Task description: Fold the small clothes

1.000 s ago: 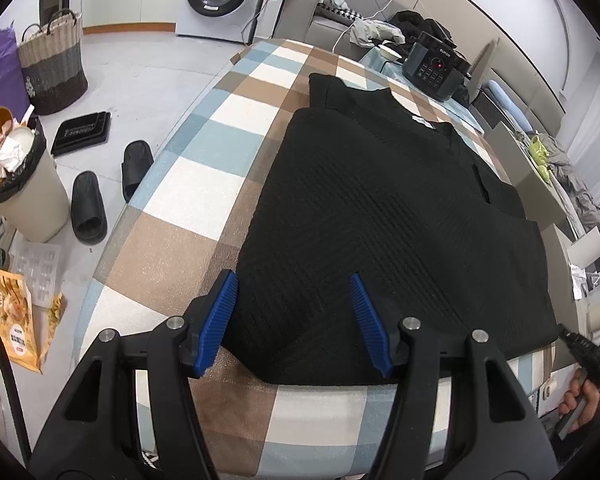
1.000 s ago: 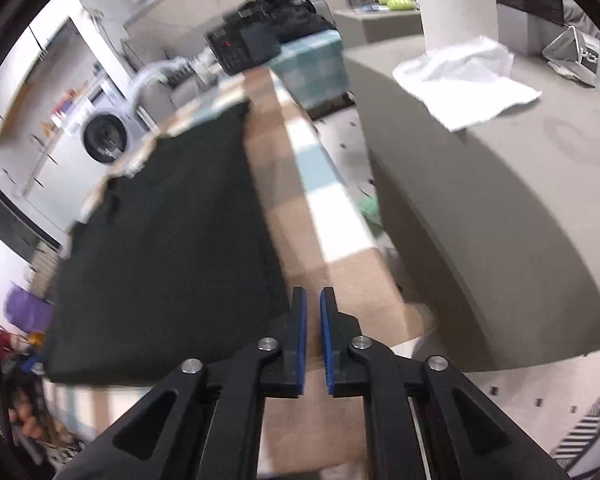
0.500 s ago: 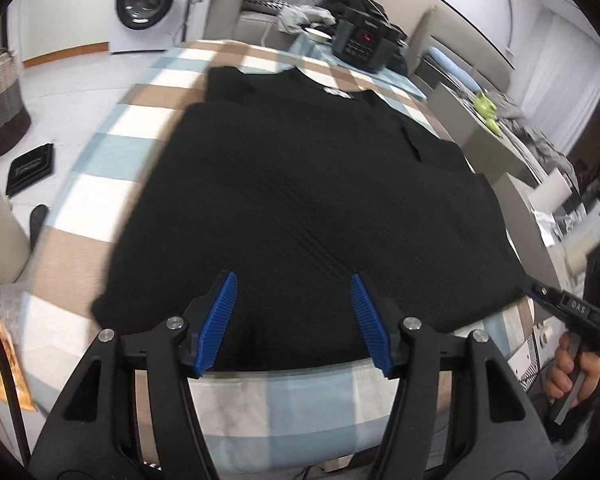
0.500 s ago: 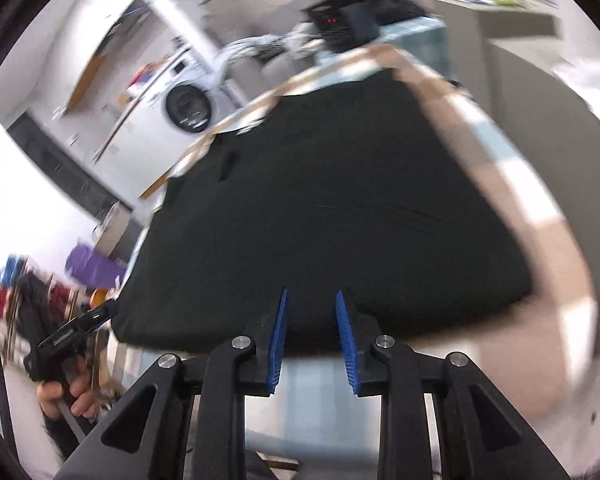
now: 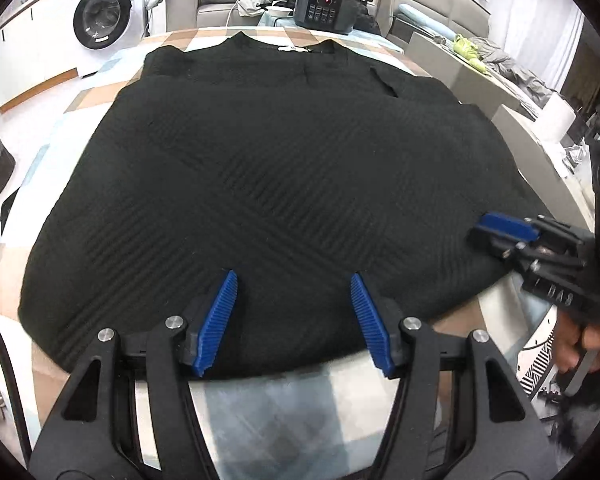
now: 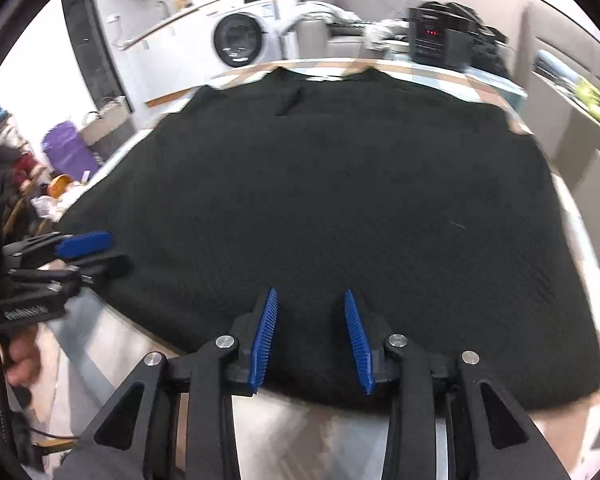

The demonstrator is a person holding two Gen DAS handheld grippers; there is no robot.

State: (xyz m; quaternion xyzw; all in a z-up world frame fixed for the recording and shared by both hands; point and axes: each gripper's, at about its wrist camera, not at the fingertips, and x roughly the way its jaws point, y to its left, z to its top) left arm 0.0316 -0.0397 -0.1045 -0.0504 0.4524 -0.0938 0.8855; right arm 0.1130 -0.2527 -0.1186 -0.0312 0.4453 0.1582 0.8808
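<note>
While both tongs [image 5: 293, 322] [image 6: 310, 342] hang spread, right widening, black garment [image 5: 276, 184] lies beneath.

Covered over most of its top by the black sweater [image 5: 268, 184], so only checked strips of the bench [image 5: 268, 408] show. Hidden below the near hem: whether either pair of tongs touches cloth. Right tongs [image 5: 500, 232] cut off at the right edge of the left view, lower tip buried behind the upper; opening, nothing visibly between the tips. Hand [image 5: 580, 344] half out of frame. Right view smeared throughout: washing machine [image 6: 240, 40], cooker [image 6: 436, 40] and floor clutter [image 6: 60, 184] soft. Left tongs [image 6: 88, 252] blurred at the left edge, gap unreadable there.
</note>
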